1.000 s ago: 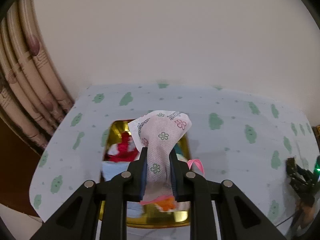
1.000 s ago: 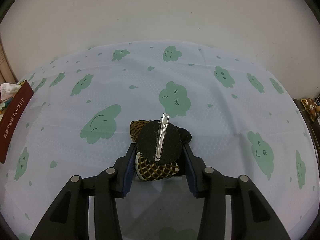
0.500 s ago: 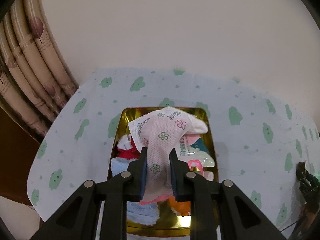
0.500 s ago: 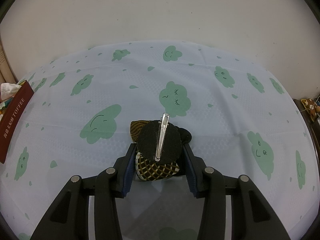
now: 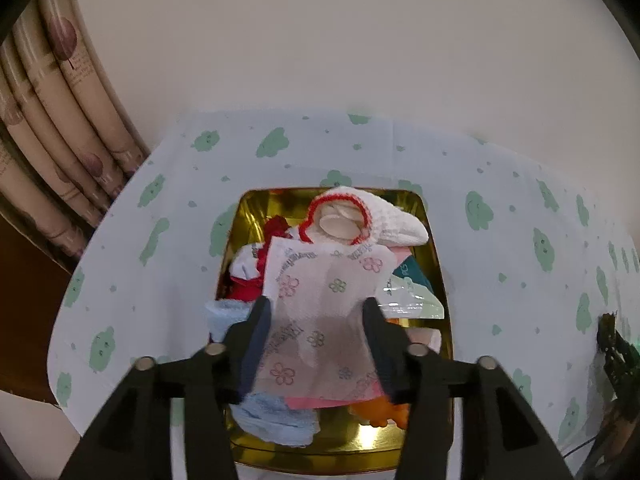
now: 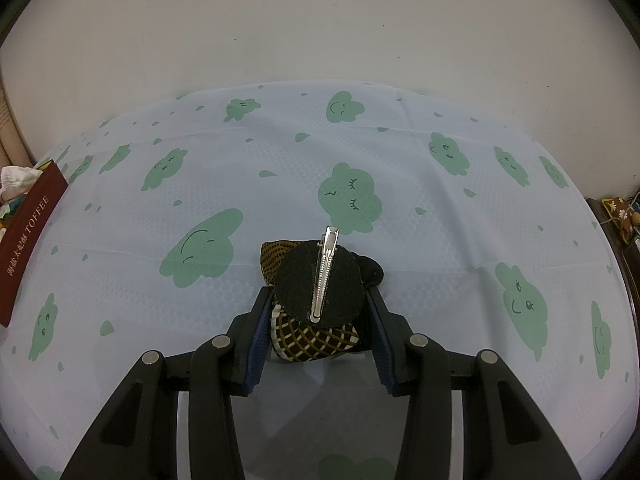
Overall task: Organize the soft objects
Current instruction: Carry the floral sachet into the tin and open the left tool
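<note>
Left gripper [image 5: 316,334] jaws opening – floral tissue pack [image 5: 324,308] loose over gold tin [image 5: 436,248]; right gripper [image 6: 316,324] clamps hair clip bow [image 6: 318,292].

One gold tin [image 5: 436,248], one flowered packet [image 5: 328,304], one hair clip [image 6: 320,280].

A glossy gold metal tin [image 5: 438,264] is seen, its mirror-smooth wall reflecting light. A thin, matt floral-printed white wrapper [image 5: 324,300] is shown over it — beside a white knitted cloth [image 5: 394,226]. A polished silver metal clip [image 6: 325,270] is fixed on matt black felt [image 6: 296,284] — over a finely embossed cloud-print tablecloth [image 6: 440,240].
</note>
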Demonstrator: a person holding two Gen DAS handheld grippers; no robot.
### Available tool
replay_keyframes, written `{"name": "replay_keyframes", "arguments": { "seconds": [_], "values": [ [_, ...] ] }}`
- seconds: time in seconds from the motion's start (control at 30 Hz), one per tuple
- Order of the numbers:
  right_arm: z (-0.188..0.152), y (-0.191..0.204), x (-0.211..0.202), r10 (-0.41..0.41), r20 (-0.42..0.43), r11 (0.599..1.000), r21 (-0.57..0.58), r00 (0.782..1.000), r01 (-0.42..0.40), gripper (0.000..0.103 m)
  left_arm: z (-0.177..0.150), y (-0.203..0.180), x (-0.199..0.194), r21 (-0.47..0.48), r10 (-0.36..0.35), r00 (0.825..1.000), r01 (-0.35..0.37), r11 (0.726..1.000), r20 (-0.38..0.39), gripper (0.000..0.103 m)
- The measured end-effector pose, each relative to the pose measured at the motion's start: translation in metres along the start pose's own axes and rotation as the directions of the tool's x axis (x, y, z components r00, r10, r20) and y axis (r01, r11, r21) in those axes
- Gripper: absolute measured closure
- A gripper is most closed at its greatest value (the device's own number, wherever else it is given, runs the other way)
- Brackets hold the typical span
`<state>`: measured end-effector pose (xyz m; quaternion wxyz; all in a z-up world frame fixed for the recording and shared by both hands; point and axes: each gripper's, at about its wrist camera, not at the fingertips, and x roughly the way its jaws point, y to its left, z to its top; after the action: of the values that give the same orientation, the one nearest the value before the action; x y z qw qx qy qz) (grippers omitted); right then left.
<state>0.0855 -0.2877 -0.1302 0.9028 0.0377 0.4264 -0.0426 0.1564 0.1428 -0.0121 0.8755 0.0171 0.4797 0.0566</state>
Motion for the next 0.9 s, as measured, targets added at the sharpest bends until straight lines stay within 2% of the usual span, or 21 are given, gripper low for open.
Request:
{"name": "replay_keyframes", "arguments": {
  "seconds": [0.27, 0.4, 0.57, 0.77, 0.9],
  "values": [
    [0.0, 0.0, 0.0, 0.001, 0.0, 1.0, 0.0, 1.0, -0.001, 0.061, 0.001, 0.004, -0.029, 0.003, -0.017, 0.997, 0.016, 1.0, 0.08, 0.049],
    [0.0, -0.001, 0.0, 0.0, 0.0, 1.0, 0.0, 1.0, 0.0, 0.061, -0.011, 0.004, -0.05, 0.036, 0.024, 0.988, -0.03, 0.999, 0.153, 0.049],
    [0.001, 0.001, 0.0, -0.008, 0.0, 1.0, -0.007, 1.0, 0.008, 0.062, -0.034, 0.012, -0.06, 0.057, 0.041, 0.981, -0.053, 0.997, 0.188, 0.048],
    [0.002, 0.009, -0.002, -0.017, 0.005, 0.999, -0.049, 1.0, 0.018, 0.073, -0.06, 0.031, -0.061, 0.035, 0.102, 0.968, -0.113, 0.993, 0.228, 0.048],
    [0.003, 0.012, -0.002, -0.023, -0.001, 0.998, -0.052, 1.0, 0.023, 0.079, -0.071, 0.042, -0.055, 0.018, 0.109, 0.968, -0.116, 0.993, 0.228, 0.048]
  ]
}}
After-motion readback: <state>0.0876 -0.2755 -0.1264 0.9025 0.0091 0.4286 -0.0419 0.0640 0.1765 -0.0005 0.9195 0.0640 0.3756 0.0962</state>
